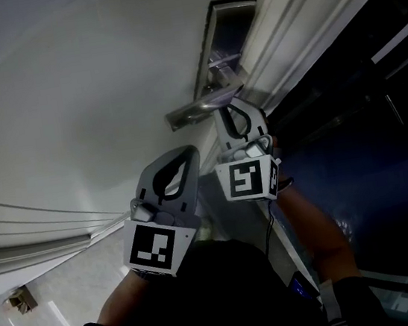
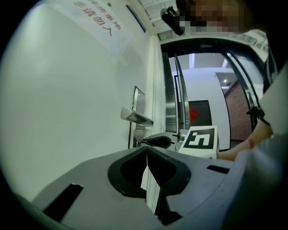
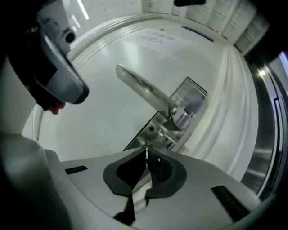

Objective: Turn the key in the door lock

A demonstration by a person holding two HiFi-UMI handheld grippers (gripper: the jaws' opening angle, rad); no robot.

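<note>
- Door [image 1: 69, 117] is white and fills the left and middle of the head view, with its pale frame [image 1: 304, 16] running diagonally at the right.
- The person's right forearm [image 1: 315, 229] comes up from the lower right, and the left forearm [image 1: 118, 302] from the lower left; both end behind the marker cubes.
- The left gripper [image 1: 189, 151] is held off the door, down and to the left of the lever and just beside the other tool. In its own view the jaws are pressed together at the tips with nothing between them.
- The right gripper [image 1: 232, 108] reaches further up, with its tips just under the lever and against the lock plate. Its jaws are closed tight.
- The lock plate [image 3: 191, 101] is a long metal strip set near the door's edge.
- The lever handle [image 3: 139, 87] sticks out from the plate across the door face.
- The key [image 3: 146, 147] shows only as a thin bright sliver pinched between the right gripper's tips, at the plate below the lever.
</note>
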